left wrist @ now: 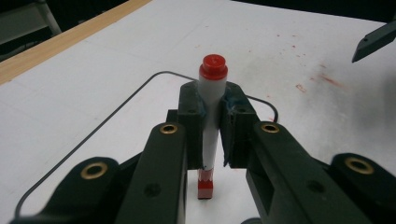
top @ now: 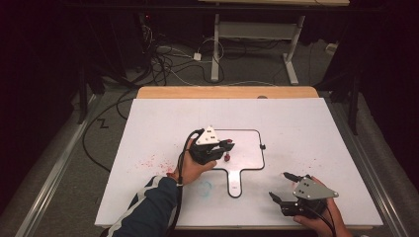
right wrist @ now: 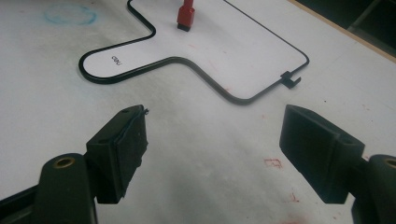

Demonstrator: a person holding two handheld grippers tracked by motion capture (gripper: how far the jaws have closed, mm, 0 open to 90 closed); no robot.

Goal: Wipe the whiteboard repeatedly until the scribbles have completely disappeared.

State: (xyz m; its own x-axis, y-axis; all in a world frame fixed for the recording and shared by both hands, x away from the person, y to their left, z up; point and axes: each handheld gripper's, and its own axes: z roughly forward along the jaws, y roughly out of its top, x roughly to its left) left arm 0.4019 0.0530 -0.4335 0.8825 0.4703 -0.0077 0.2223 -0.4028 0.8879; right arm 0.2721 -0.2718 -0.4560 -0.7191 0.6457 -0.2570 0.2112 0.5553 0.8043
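Going L to R across the counter (top: 148, 113), which is covered by a white sheet w/ faint red smudges and a pale blue ring mark near the front.

Left tongs (top: 228, 144): pinching a red-capped marker (left wrist: 211, 116) around its white barrel. In the left gripper view the marker stands roughly upright between the pads, red end cap up top, red tip end pointing down at the sheet. Can't tell for sure whether the tip touches the surface or hangs just above it. The tip sits inside the black wire outline (top: 262, 148), a rounded rectangle w/ a short handle-like tab toward the person, near its left part.

Right tongs (top: 280, 185): spread wide, nothing between them, down by the front-right of the counter, well apart from the marker. In the right gripper view the outline's tab and a small clip on its edge lie ahead, w/ the marker's red tip beyond.

Key relation: marker's long axis is near vertical, tip down over the area enclosed by the outline. Left hand already has it, so the left is the working hand. Likely next move is drawing or dabbing inside the outline, which depends on keeping the barrel upright and the tip within the wire. Right looks idle, prob. standing by.
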